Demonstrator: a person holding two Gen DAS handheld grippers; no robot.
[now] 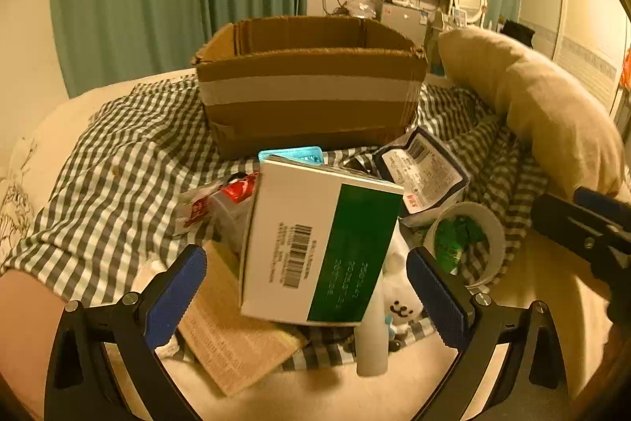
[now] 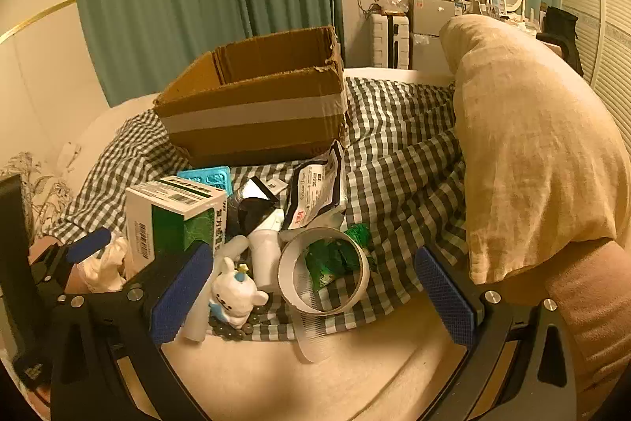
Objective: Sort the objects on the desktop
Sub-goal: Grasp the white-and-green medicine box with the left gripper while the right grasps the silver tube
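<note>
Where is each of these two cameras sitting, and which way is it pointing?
Left wrist view: sits on the left gripper, looking forward and down at the white and green box; its open blue fingers and a forearm at lower left show.
Right wrist view: sits on the right gripper, looking forward and down at the tape roll; its open fingers show, with the left gripper at the left edge.
Both share the cardboard box, checked cloth, pillow and the clutter.

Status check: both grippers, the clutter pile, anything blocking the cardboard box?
Left gripper open, empty, facing white-green carton. Right gripper open, empty, over tape roll. Cardboard box open-topped behind pile. No blocker seen.
</note>
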